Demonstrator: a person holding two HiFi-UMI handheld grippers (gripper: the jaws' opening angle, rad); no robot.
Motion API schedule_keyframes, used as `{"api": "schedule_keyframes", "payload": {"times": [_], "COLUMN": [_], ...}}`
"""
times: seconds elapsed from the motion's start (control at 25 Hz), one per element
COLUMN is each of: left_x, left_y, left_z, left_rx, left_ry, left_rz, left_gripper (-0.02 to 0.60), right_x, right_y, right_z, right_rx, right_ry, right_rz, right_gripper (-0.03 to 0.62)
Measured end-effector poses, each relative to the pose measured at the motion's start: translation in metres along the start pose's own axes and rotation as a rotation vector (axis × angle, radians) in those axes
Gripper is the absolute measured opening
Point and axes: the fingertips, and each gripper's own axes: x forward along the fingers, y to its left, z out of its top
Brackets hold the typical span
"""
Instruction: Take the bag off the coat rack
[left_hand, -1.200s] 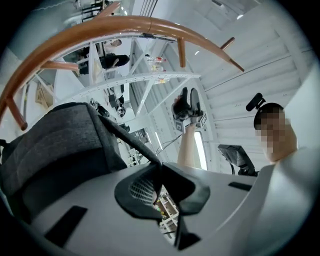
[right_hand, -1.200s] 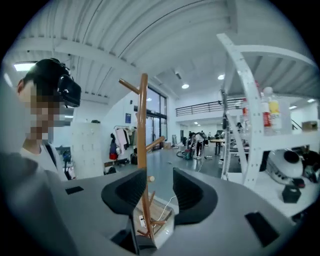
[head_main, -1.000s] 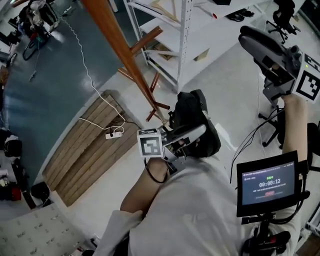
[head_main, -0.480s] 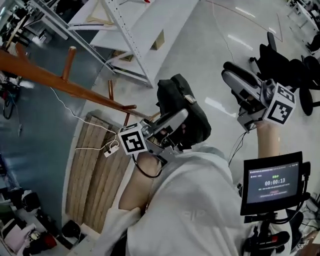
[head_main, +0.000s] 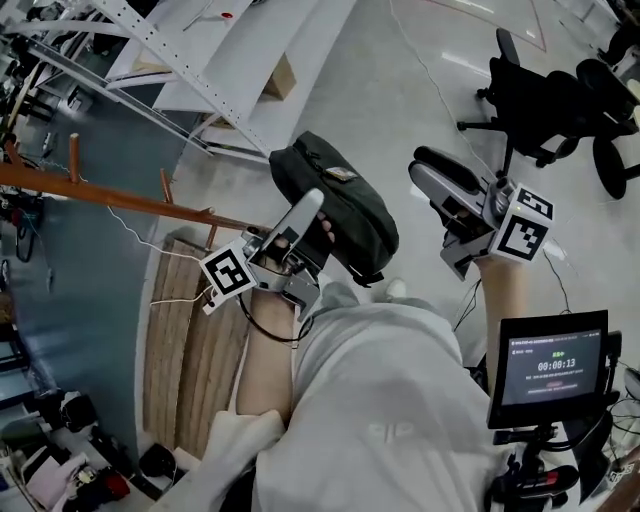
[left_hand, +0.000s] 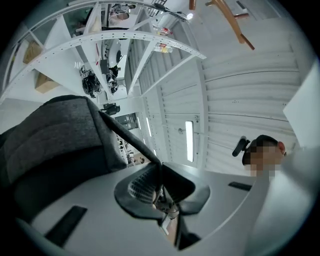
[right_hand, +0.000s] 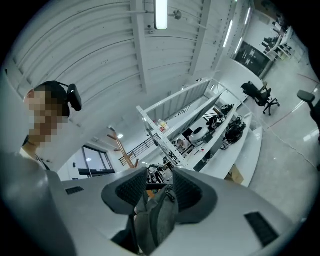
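From the head view, the bag (head_main: 340, 200) is off the coat rack (head_main: 110, 197) and hangs in the air in front of the person, well apart from the rack's brown pole and pegs at the left. The left gripper (head_main: 312, 202) reaches up under its near end, and the right gripper (head_main: 422, 180) sits just beside its other end. In the left gripper view, the jaws are closed on a thin dark strap (left_hand: 127, 140) that runs up to the grey body of the bag, so this tool seems to bear the weight. In the right gripper view, the jaws stand apart with the bag's grey cloth and a zip pull (right_hand: 170, 193) between them. One ribbed pad is bare, so I judge this tool is not clamped on anything. The bag looks soft and saggy, probably light to middling in weight, likely to swing and fold rather than slip. The strap seems the best hold. A pinch on the loose cloth near the zip would likely only steady it.
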Motion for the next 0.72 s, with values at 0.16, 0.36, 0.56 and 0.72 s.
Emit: {"api": "schedule_keyframes", "payload": {"times": [0.16, 0.36, 0.56, 0.72], "left_x": [0.024, 0.039, 0.042, 0.057], "left_y": [-0.005, -0.005, -0.010, -0.005], "left_z": [-0.022, -0.034, -0.049, -0.063], "left_rx": [0.000, -0.046, -0.062, -0.073], "left_ry": [-0.017, -0.018, 0.088, 0.160], "left_rz": [-0.033, -0.081, -0.134, -0.131], "left_gripper": [0.035, 0.035, 0.035, 0.035], "right_x": [-0.028, -0.039, -0.042, -0.053], "right_y": [-0.011, -0.015, 0.002, -0.002], "right_z": [-0.003, -0.004, -0.012, -0.009], "right_rx": [0.035, 0.041, 0.008, 0.007], "right_ry": [-0.037, -0.090, -0.161, -0.212], "right_rz": [-0.014, -0.056, -0.086, -0.118], "right_gripper": [0.170, 0.170, 0.170, 0.170]}}
